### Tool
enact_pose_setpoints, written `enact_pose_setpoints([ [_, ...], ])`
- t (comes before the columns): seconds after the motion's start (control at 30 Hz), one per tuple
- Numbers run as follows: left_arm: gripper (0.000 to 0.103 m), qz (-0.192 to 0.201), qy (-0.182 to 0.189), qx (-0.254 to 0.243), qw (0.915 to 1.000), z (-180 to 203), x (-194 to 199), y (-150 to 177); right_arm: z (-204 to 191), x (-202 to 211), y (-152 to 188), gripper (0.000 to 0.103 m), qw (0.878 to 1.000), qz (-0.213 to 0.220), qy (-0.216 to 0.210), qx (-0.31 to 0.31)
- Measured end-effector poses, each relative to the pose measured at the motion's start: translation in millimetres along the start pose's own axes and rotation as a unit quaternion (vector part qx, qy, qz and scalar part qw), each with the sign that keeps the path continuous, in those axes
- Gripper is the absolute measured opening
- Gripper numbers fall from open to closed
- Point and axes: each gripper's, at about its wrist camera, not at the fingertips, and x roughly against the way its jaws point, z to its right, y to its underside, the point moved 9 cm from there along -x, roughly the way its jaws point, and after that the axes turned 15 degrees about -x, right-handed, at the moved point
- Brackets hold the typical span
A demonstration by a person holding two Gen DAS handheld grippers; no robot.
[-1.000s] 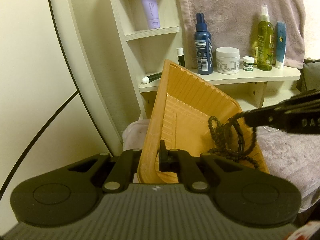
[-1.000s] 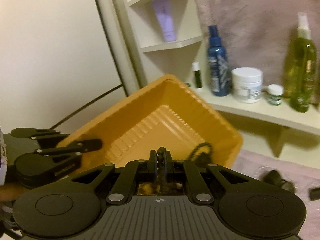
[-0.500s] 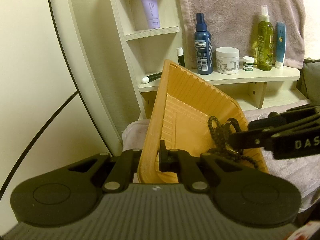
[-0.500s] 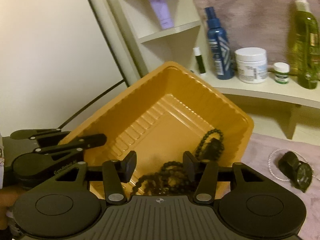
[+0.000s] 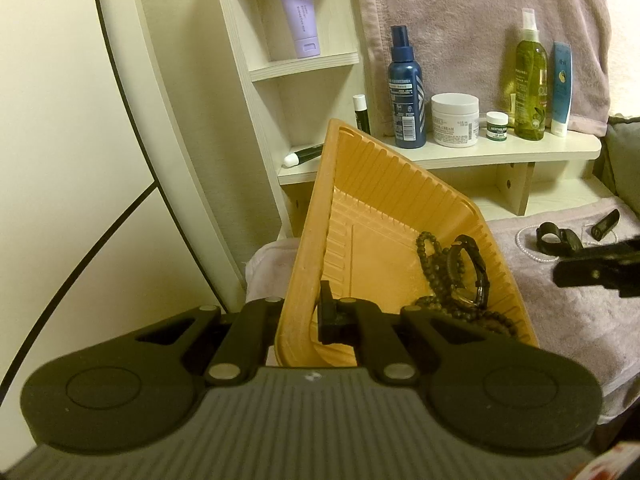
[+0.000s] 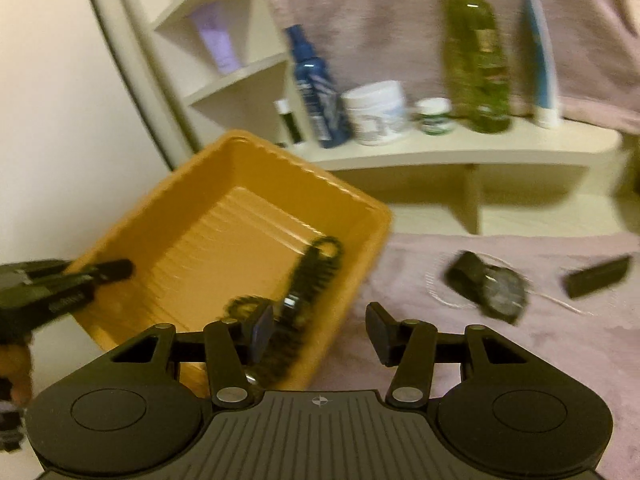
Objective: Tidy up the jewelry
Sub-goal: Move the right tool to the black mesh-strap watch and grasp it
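Pinching the tilted orange tray's (image 5: 384, 216) near rim, the left tool (image 5: 300, 316) holds it — dark beaded jewelry (image 5: 452, 276) lies inside, at eleven o'clock of the spread, empty right tool (image 6: 320, 334).

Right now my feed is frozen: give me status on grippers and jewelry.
Left gripper shut on orange tray rim, tray tilted. Right gripper open, empty. Black beads in tray; watch on the cloth.

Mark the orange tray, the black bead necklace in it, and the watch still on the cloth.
orange tray (image 5: 394, 196): left wrist view, ribbed far wall.
black bead necklace (image 5: 434, 268): left wrist view, upper bead loop.
watch (image 6: 500, 294): right wrist view, its blurred dark face.
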Motion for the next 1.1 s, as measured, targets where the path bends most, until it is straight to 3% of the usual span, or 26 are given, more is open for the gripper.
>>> enact_pose_setpoints([
  [0.37,0.005,0.000,-0.001,-0.001,1.0000,0,0,1,75,23,14,0.052,0.995,0.027,0.086,-0.035],
  [0.77,0.005,-0.002,0.001,-0.001,1.0000,-1,0,2,97,-2,-11,0.052,0.990,0.025,0.111,0.083],
  [1.1,0.005,-0.004,-0.001,-0.004,1.0000,-1,-1,1,107,-37,-28,0.059,0.981,0.005,0.129,0.148],
])
